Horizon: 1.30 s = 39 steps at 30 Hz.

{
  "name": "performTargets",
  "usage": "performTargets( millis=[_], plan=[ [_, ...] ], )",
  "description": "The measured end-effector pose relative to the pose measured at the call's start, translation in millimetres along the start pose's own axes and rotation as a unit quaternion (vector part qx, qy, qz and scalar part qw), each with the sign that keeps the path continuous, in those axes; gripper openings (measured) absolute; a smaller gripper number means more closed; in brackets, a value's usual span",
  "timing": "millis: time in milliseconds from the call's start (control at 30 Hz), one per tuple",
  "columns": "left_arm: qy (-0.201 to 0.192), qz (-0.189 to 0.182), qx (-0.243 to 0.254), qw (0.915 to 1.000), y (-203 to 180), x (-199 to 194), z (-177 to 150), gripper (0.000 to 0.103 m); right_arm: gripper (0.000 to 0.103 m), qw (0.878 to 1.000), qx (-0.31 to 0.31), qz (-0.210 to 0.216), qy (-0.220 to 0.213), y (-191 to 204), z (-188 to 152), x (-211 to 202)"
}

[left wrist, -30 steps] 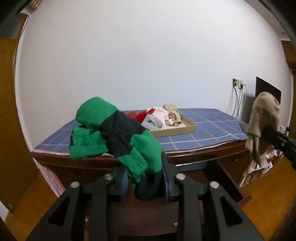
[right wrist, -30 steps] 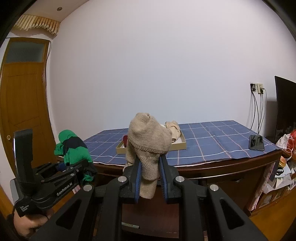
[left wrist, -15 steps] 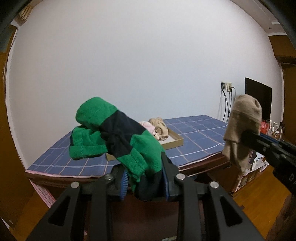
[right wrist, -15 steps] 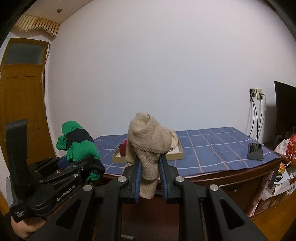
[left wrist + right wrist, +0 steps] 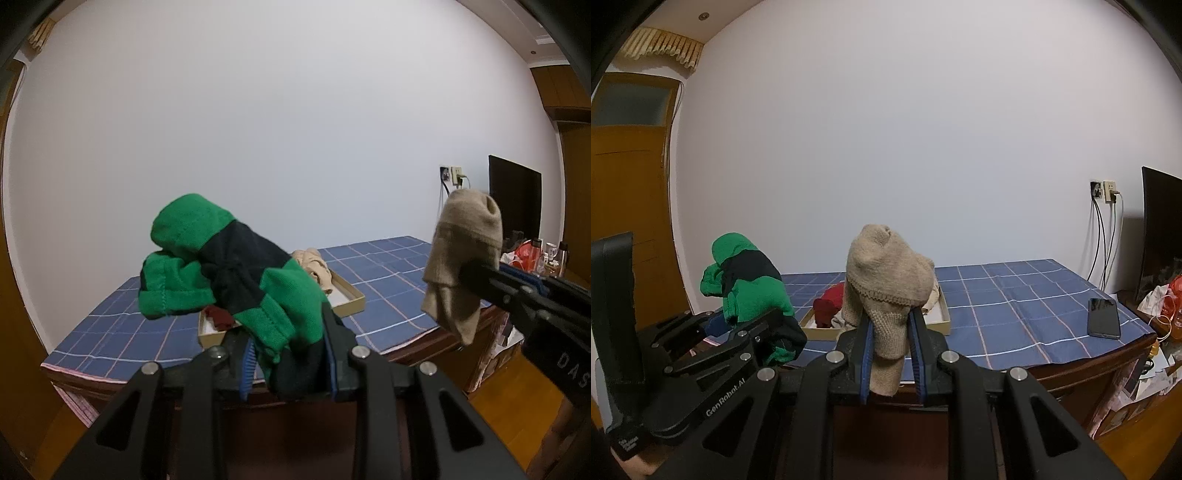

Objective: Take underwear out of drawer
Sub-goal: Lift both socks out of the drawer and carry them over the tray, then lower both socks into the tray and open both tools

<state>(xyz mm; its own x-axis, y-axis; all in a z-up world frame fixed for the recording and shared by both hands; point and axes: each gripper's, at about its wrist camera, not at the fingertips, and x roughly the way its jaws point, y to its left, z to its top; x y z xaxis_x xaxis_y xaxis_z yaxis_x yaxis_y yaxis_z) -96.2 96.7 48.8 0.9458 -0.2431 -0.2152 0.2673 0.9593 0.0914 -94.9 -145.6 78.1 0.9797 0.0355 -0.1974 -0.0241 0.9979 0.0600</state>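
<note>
The green and navy underwear (image 5: 236, 280) is bunched up and held in the air, in front of the bench (image 5: 1027, 302), clamped between the blue-padded fingers of the left hand-held gripper (image 5: 290, 354); most of the cloth stands up above the fingers and a dark fold hangs below them. In the right wrist view the same piece (image 5: 750, 288) shows at the left, held by that gripper (image 5: 775, 332), just beside the bench's near left corner.

The beige knit underwear (image 5: 890, 291) is pinched between the fingers of the right hand-held gripper (image 5: 890, 354), its rounded top standing above them and a narrow end hanging below. From the left wrist view it (image 5: 461, 266) hangs at the right, off the tip of that gripper (image 5: 469, 277).

Behind both garments a shallow cardboard tray (image 5: 943, 319) sits on the bench, which is covered by a blue checked cloth (image 5: 376, 266). In the tray lie a dark red garment (image 5: 829, 306) and a pale beige one (image 5: 314, 266). A black phone (image 5: 1103, 322) lies flat on the cloth towards the bench's right edge, well apart from the tray. A dark monitor (image 5: 515, 199) stands at the far right, near a wall socket (image 5: 1104, 190) with cables hanging down.
</note>
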Motion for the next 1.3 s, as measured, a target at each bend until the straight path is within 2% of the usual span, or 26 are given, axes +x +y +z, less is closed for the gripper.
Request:
performTargets(
  millis=[467,900,1300],
  plan=[
    [0.019,0.005,0.003,0.9998,1,51,11,0.028,0.02,1.0,0.002,-0.009,0.022,-10,16,54],
    [0.045,-0.003,0.009,0.9989,4,117,16,0.028,0.02,0.998,0.008,-0.009,0.055,-21,17,120],
    [0.055,0.001,0.004,0.9985,7,151,11,0.028,0.02,0.998,0.01,-0.019,0.066,-28,12,145]
  ],
)
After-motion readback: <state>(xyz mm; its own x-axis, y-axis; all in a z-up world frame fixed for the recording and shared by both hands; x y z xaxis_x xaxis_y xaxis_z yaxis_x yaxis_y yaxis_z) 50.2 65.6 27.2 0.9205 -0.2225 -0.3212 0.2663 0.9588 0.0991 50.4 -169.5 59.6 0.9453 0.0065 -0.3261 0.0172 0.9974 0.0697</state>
